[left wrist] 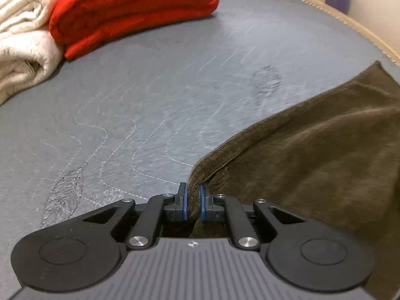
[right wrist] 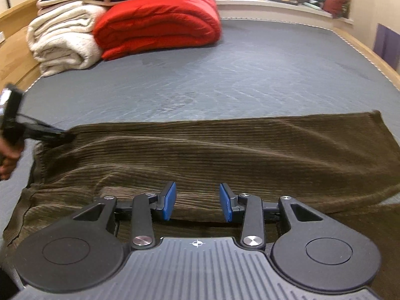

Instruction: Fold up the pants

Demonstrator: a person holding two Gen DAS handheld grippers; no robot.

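**Corduroy pants mid-fold on grey mattress**

Brown ribbed pants spread across mattress, near edge doubled over. Left gripper pinched tight on bunched corner; right gripper spread wide just above cloth, gripping nothing. Judged soft, thick, fairly heavy, non-slippery; best taken at hems or corners. No containers visible; folded red blanket behind.

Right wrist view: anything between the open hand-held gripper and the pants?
Nothing visible. The right hand-held gripper hangs open directly over the brown corduroy pants, with only fabric showing between its blue pads. The red blanket and cream blanket sit far back on the mattress.
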